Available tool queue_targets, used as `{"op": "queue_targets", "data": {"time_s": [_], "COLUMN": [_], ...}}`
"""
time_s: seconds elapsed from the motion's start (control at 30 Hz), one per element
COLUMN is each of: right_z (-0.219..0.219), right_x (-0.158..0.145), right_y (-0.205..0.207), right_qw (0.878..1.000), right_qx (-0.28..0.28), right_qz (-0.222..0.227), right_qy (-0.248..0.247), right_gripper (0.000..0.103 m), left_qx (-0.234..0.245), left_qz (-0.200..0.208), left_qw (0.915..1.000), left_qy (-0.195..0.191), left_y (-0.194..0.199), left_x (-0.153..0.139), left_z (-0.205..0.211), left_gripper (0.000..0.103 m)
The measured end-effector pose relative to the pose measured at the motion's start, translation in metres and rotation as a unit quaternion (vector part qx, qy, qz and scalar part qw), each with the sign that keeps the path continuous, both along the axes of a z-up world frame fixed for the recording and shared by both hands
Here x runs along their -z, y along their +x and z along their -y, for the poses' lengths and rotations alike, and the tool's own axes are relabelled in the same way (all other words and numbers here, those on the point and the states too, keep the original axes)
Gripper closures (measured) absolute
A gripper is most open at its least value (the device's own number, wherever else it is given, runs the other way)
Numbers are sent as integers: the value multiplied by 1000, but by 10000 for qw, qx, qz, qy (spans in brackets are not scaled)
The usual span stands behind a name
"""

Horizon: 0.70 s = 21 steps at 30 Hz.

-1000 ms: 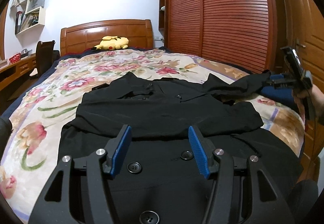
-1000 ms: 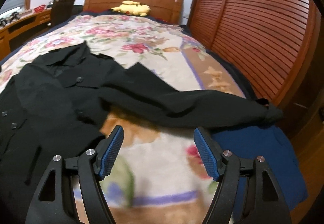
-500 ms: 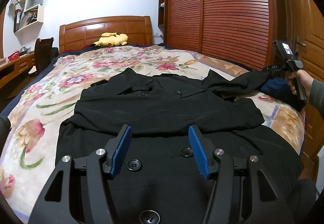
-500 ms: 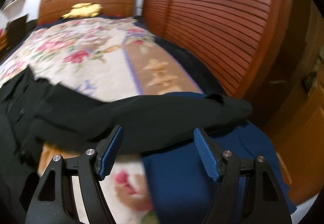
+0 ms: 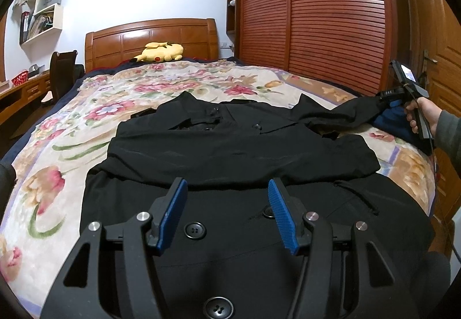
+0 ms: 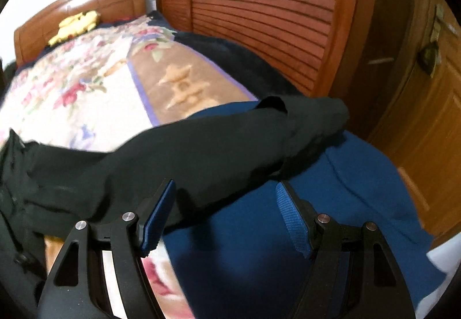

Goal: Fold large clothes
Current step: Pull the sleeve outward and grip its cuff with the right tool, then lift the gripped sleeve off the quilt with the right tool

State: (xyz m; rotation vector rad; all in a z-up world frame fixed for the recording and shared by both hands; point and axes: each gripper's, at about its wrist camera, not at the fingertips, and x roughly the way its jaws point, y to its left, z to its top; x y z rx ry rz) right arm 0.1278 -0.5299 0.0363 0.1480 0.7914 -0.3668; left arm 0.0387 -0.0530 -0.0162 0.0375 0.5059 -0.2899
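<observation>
A large black buttoned coat point(image 5: 236, 151) lies face up on the floral bed, one sleeve folded across its chest. Its other sleeve point(image 6: 201, 151) stretches right, its cuff resting on blue fabric at the bed's edge. My left gripper point(image 5: 227, 212) is open and empty, hovering over the coat's lower front. My right gripper point(image 6: 224, 212) is open, just above the outstretched sleeve near the cuff; it also shows at the far right of the left wrist view point(image 5: 406, 94), held in a hand.
A floral blanket point(image 5: 86, 123) covers the bed. A yellow plush toy point(image 5: 161, 52) lies by the wooden headboard. A slatted wardrobe point(image 5: 317, 16) and a door point(image 6: 426, 73) stand close on the right. A chair and desk point(image 5: 60, 73) stand on the left. A blue cloth point(image 6: 288, 247) hangs over the bed's right edge.
My right gripper has swung right and closed in on the outstretched sleeve's cuff end. My left gripper has stayed in place over the coat's front.
</observation>
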Motion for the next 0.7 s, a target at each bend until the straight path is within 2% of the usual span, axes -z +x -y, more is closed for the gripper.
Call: {"op": "queue_targets", "data": {"time_s": [0.13,0.23,0.33,0.37,0.4,0.53,0.7], "right_z": [0,-5,-11,-13,-15,-30,-54], "right_x": [6,12,17,17,16,5,-27], "right_y": [8,12,17,18,19,14,6], "right_qw": [9999,9997,9989,9988,9986,9970,9941], "right_qx": [33,12,-48,-93,-135,-407,-637], "right_qz": [-111,-230,-373,-379,-372,-232,135], "right_qy": [71,-64,-269,-307,-343,-613,-873], "right_gripper": [30,43,70,86,94,99,100], "left_qx": [-7,-6,-10,-13,-14,-18,-26], "left_qz": [0,-8,-28,-34,-41,-37,6], "left_qw": [10000,10000,10000,10000,10000,10000,10000], "left_qy": [-9,-2,-19,-30,-43,-56,-24], "left_y": [0,0,1,2,2,1,-1], "left_x": [1,2,3,3,3,2,0], "left_z": [0,-1,-2,-3,-4,-6,-5], "left_gripper": [45,45,45,45,45,45,45]}}
